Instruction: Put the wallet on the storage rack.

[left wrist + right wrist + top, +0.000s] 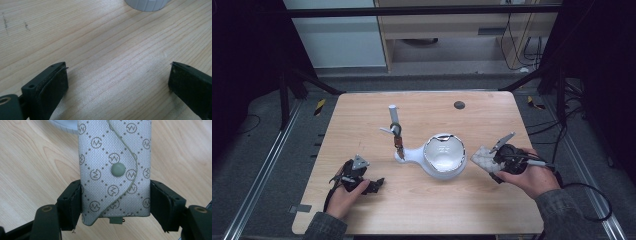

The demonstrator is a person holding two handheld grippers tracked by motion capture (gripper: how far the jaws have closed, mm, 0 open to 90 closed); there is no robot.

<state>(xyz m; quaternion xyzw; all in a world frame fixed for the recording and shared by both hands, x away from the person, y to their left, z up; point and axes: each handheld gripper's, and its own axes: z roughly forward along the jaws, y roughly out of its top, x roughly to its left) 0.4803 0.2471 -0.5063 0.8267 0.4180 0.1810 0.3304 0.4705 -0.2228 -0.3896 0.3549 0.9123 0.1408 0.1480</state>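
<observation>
From above my side, the high view looks forward and down over the whole wooden table (422,200), while each gripper view rides close, looking along my jaws at that same tabletop and the white bowl (443,156) edge.

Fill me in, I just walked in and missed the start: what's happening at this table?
A person works at a wooden table with a tool in each hand. The right tool is shut on a small patterned pouch with a snap button, held just right of a white bowl. The left tool rests open and empty near the table's left front. A small stand with a key hanging on it sits behind the bowl.
</observation>
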